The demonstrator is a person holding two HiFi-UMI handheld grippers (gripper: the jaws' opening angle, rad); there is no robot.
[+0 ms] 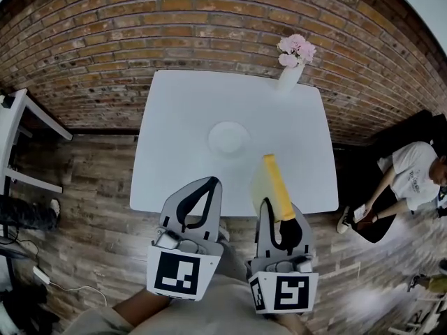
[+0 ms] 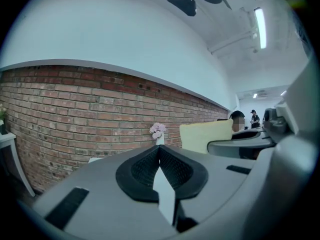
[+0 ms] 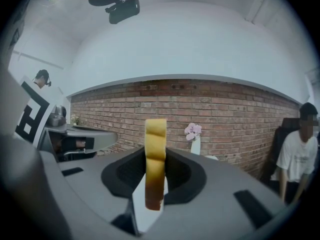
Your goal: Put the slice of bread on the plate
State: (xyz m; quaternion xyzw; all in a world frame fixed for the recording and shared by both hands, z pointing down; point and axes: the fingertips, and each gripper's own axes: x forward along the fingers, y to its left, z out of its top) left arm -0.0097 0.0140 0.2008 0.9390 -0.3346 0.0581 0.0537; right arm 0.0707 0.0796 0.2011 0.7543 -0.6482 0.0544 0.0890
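1. Surface [image 1: 181,117]: plain white is recorded.
2. Plate [image 1: 228,138]: white, only faintly set off from the surface.
3. Slice of bread [image 1: 276,187]: a pale yellow face and a golden-yellow crust are noted; in the right gripper view the crust is seen darkening to brown at its lower end.
4. Left claw [image 1: 209,181] and right claw [image 1: 281,215]: grey shells with black, finely ribbed pads.
5. Marker cubes [image 1: 183,272]: black squares printed on white.
6. Vase [image 1: 288,77]: white. Flowers [image 1: 296,49]: pink.
7. Wall [image 1: 174,19]: red-brown bricks lined with pale mortar.
8. Floor [image 1: 84,180]: grey-brown wood planks.
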